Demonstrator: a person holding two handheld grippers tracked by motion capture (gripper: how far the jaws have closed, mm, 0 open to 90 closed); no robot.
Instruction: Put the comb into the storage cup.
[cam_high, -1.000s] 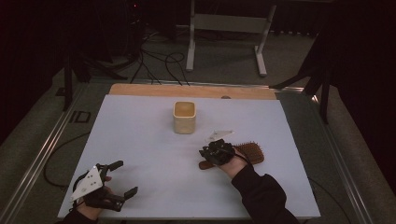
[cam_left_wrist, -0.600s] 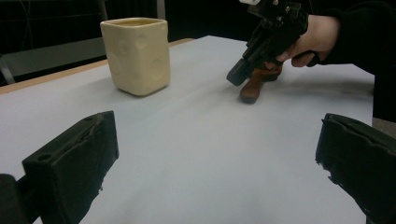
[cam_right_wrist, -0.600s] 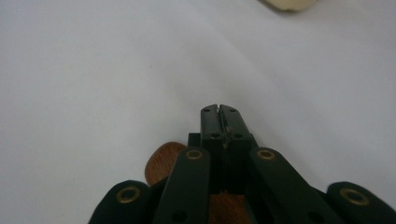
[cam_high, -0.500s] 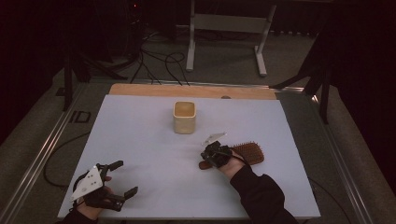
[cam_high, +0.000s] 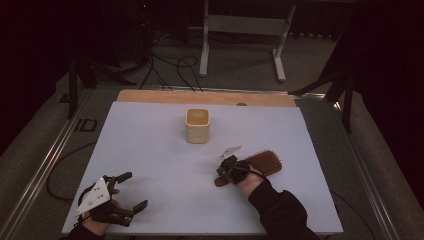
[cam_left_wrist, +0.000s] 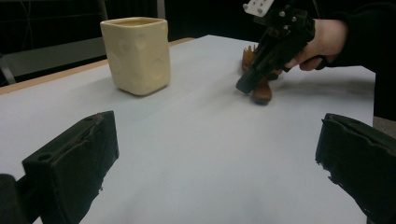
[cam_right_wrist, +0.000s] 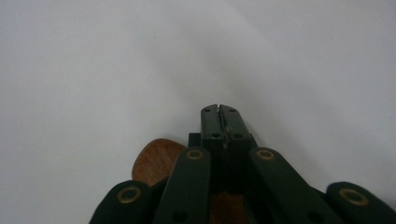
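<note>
Hairbrush (cam_high: 260, 164) on the tabletop (cam_high: 150, 150), right of the cup (cam_high: 197, 125), its handle under the right claw (cam_high: 226, 176).
That claw's jaws have just been closing and now meet; whether they pinch the handle I can't quite tell, so a lift might leave it behind or twist it. Left claw (cam_high: 131, 192) sits spread, unmoved from before.

One cup (cam_high: 197, 125), one hairbrush (cam_high: 260, 163)
</note>
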